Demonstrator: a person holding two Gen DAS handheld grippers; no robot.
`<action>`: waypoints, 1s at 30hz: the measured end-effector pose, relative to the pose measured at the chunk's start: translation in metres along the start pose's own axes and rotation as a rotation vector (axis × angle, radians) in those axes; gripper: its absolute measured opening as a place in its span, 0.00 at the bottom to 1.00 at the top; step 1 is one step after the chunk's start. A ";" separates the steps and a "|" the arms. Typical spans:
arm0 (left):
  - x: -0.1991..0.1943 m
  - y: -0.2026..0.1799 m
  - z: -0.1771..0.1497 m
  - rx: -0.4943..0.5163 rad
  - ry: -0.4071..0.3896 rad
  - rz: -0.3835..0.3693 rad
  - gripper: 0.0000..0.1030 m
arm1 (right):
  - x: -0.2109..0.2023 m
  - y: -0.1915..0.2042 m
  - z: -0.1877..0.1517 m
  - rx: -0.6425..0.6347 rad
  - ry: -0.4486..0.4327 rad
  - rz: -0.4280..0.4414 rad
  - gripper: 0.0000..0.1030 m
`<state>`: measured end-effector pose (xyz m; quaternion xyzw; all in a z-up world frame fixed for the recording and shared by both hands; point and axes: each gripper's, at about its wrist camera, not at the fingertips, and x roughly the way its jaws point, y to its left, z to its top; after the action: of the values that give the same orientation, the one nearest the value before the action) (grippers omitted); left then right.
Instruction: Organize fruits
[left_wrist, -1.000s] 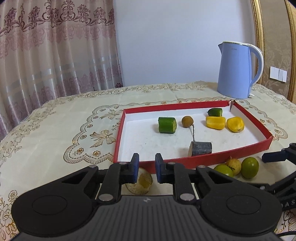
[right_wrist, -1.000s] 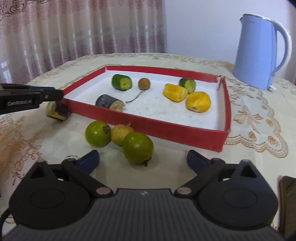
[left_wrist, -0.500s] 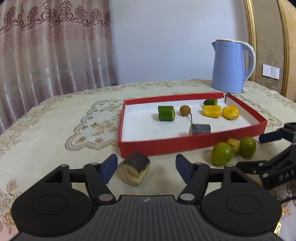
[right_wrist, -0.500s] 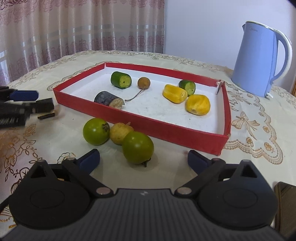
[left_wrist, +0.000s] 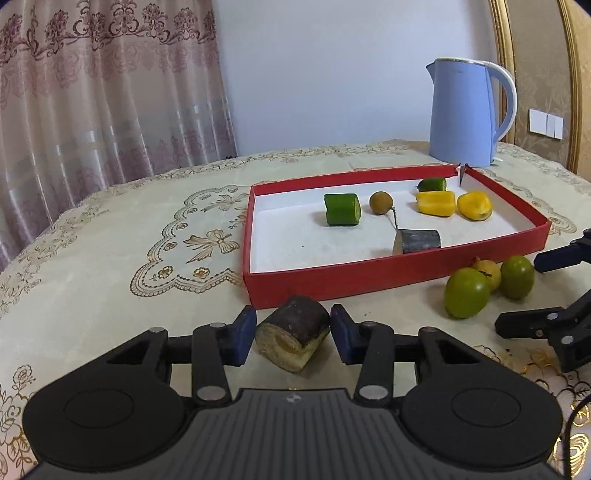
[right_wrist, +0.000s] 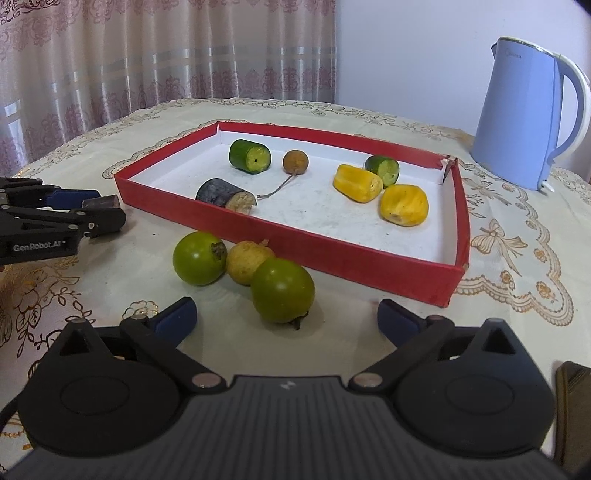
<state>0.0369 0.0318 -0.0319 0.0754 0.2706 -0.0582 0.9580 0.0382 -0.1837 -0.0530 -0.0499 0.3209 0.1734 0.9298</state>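
Note:
A red-walled tray (left_wrist: 388, 271) (right_wrist: 354, 254) holds several fruit pieces: a green cucumber chunk (left_wrist: 341, 209), a brown longan (left_wrist: 381, 202), two yellow pieces (left_wrist: 435, 202), a dark chunk (left_wrist: 417, 240). A dark-skinned banana chunk (left_wrist: 293, 336) lies on the cloth in front of the tray, between the pads of my left gripper (left_wrist: 293, 334), which close in on its sides. Two green fruits (right_wrist: 282, 290) (right_wrist: 199, 257) and a yellowish one (right_wrist: 248, 261) lie outside the tray. My right gripper (right_wrist: 286, 319) is open, just short of the nearest green fruit.
A blue kettle (left_wrist: 467, 112) (right_wrist: 532, 122) stands behind the tray's far right corner. An embroidered cloth (left_wrist: 110, 258) covers the table. Curtains hang behind. A dark object (right_wrist: 574, 406) lies at the right edge of the right wrist view.
My left gripper, shut a second ago, opened wide around the banana chunk and has now narrowed onto it. The right gripper moved slightly closer to the green fruit, still open.

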 end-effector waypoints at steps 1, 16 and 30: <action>-0.002 0.000 0.000 -0.001 0.000 0.002 0.41 | 0.000 0.000 0.000 0.001 0.000 0.000 1.00; 0.021 -0.028 0.070 0.064 -0.116 0.006 0.41 | -0.001 -0.001 0.001 0.009 -0.001 0.006 1.00; 0.094 -0.027 0.098 0.025 -0.005 0.134 0.42 | 0.000 -0.002 0.001 0.019 -0.003 0.014 1.00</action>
<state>0.1623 -0.0187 -0.0015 0.1054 0.2620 0.0025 0.9593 0.0395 -0.1859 -0.0521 -0.0385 0.3215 0.1771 0.9294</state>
